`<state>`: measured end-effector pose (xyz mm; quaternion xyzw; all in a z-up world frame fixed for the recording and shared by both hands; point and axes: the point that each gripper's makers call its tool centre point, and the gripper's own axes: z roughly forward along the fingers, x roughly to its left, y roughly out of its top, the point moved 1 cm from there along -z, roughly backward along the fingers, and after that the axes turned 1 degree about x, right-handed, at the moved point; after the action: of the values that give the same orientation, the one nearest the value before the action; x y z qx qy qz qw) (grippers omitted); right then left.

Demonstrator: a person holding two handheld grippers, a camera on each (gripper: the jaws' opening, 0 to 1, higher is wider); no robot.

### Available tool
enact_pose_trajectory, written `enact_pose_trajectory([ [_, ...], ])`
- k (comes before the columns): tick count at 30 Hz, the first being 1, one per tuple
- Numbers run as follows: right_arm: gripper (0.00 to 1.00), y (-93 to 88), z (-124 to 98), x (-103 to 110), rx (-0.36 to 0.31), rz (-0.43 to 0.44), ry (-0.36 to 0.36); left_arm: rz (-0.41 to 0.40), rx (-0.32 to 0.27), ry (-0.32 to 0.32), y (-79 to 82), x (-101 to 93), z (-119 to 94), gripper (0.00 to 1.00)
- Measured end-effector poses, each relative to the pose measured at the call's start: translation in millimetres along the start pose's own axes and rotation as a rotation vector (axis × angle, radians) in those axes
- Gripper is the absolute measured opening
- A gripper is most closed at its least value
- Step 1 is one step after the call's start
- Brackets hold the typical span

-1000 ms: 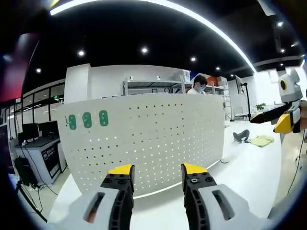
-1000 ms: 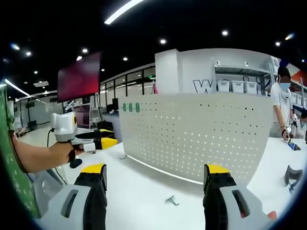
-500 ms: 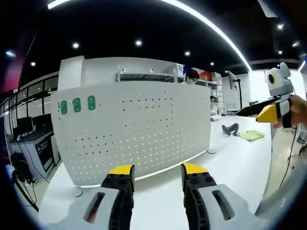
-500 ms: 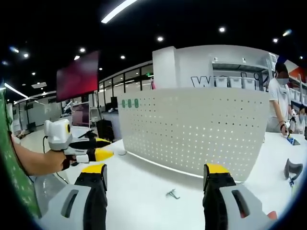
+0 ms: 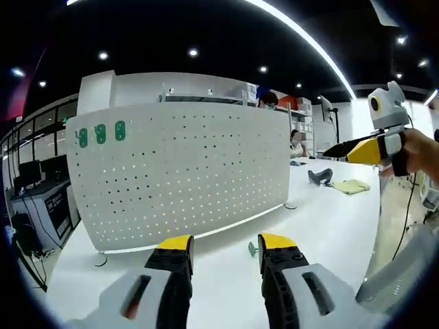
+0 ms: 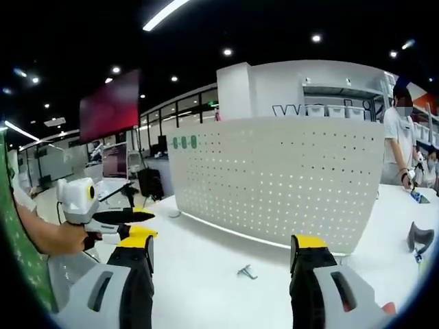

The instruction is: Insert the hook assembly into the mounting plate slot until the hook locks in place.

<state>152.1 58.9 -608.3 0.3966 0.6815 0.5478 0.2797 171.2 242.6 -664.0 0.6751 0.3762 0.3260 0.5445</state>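
A white perforated mounting plate point(image 5: 178, 171) stands upright on the white table, with green marks point(image 5: 101, 133) at its top left corner. A small metal hook point(image 5: 252, 249) lies on the table just in front of it, beside my left gripper's right jaw. My left gripper point(image 5: 225, 244) is open with nothing between its yellow-tipped jaws. In the right gripper view the plate point(image 6: 274, 181) is ahead and the hook point(image 6: 245, 273) lies flat between my open right gripper's point(image 6: 223, 244) jaws, farther out. The left gripper point(image 6: 130, 226) shows at the left, the right gripper point(image 5: 370, 147) at the right.
A grey curved object point(image 5: 319, 177) and a yellow-green cloth point(image 5: 351, 186) lie on the table to the right of the plate. The grey object point(image 6: 420, 238) sits at the far right. A person point(image 6: 401, 147) stands behind the table. A desk with monitors point(image 5: 34, 205) stands left.
The left gripper view has swung and pulled back: the plate sits farther left and the hook has come into sight. In the right gripper view the left gripper has dropped lower.
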Motion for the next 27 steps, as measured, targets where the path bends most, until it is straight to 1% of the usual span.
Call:
enact_pose_trajectory([
  [4, 0.83, -8.9, 5, -5, 0.018, 0.015, -0.001, 0.002, 0.003, -0.003, -0.6, -1.5, 0, 0.39],
  [8, 0.82, -22.9, 11, -10, 0.052, 0.03, 0.002, 0.008, 0.015, -0.008, -3.9, -3.7, 0, 0.39],
  [14, 0.82, -37.2, 19, -17, 0.083, 0.047, 0.003, 0.009, 0.03, -0.011, -9.4, -5.0, 1, 0.39],
  [19, 0.82, -55.9, 29, -23, 0.129, 0.066, 0.014, 0.016, 0.055, -0.027, -18.5, -11.5, 3, 0.39],
  [27, 0.8, -75.9, 44, -30, 0.177, 0.075, 0.027, 0.018, 0.085, -0.058, -30.4, -24.1, 3, 0.39],
])
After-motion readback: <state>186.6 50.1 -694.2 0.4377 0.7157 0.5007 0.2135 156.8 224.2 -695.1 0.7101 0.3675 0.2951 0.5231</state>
